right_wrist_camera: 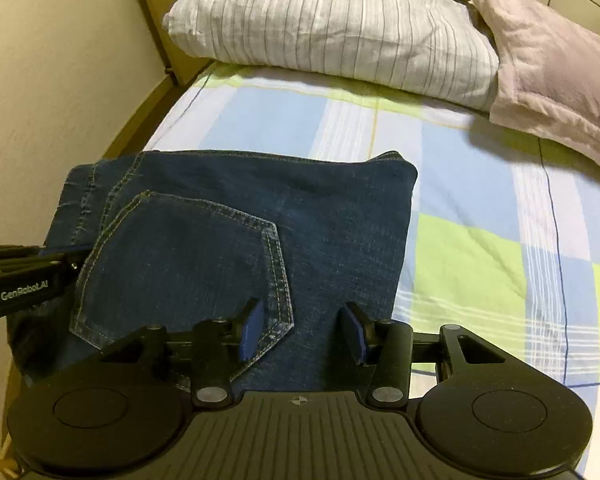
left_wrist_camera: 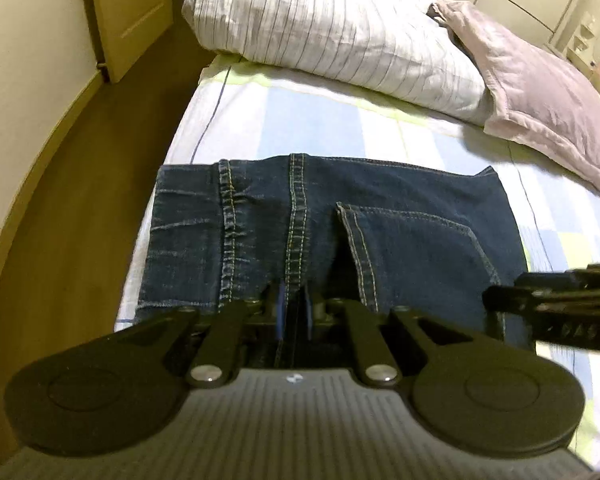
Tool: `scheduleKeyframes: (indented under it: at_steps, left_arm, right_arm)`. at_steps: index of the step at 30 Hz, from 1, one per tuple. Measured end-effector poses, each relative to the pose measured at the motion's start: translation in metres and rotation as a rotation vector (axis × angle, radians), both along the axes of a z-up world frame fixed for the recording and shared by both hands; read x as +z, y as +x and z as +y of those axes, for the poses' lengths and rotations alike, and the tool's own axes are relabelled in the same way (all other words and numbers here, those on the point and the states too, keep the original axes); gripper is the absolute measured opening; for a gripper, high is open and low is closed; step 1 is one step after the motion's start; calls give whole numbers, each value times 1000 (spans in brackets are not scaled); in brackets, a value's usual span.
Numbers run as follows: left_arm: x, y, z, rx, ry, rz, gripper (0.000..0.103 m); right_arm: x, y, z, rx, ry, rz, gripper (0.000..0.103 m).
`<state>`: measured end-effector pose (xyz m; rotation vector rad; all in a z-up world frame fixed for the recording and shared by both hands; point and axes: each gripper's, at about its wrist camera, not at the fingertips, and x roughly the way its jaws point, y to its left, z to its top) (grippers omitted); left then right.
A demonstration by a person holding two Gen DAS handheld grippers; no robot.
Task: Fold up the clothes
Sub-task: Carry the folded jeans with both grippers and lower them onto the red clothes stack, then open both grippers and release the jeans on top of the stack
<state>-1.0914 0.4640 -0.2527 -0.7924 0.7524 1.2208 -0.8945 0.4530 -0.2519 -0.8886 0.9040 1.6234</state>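
Note:
Dark blue jeans (left_wrist_camera: 400, 216) lie folded on the checked bed sheet (left_wrist_camera: 308, 120), back pocket facing up. My left gripper (left_wrist_camera: 294, 304) is at their near edge, its blue pads almost together, with denim at the centre seam pinched between them. In the right wrist view the jeans (right_wrist_camera: 220, 208) fill the lower left. My right gripper (right_wrist_camera: 302, 320) hovers over their near right part beside the pocket, jaws wide apart and nothing pressed between the pads. Each gripper shows in the other's view: the right gripper (left_wrist_camera: 540, 304) at the right edge, the left gripper (right_wrist_camera: 20, 280) at the left edge.
A white striped pillow (left_wrist_camera: 332, 36) and a lilac pillow (left_wrist_camera: 540, 92) lie at the far end of the bed. The bed's left edge drops to a brown wooden floor (left_wrist_camera: 80, 184) beside a wall and a door (left_wrist_camera: 128, 8). Bare sheet (right_wrist_camera: 480, 240) lies right of the jeans.

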Motion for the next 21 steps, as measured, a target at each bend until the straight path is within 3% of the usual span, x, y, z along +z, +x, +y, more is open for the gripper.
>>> scheduleKeyframes:
  at_steps: [3, 7, 11, 16, 21]
  left_arm:
    - [12, -11, -23, 2, 25, 38, 8]
    - [18, -31, -56, 75, 10, 32, 8]
    - [8, -33, -65, 114, -25, 73, 11]
    - [39, -14, -81, 135, 37, 157, 11]
    - [78, 6, -109, 187, 75, 141, 14]
  right_arm:
    - [21, 4, -17, 12, 52, 40, 47]
    - [27, -2, -49, 66, 72, 50, 47]
    - [-2, -16, -59, 102, -5, -3, 47]
    - [7, -12, -61, 93, 15, 8, 47]
    - [38, 3, -85, 79, 75, 51, 47]
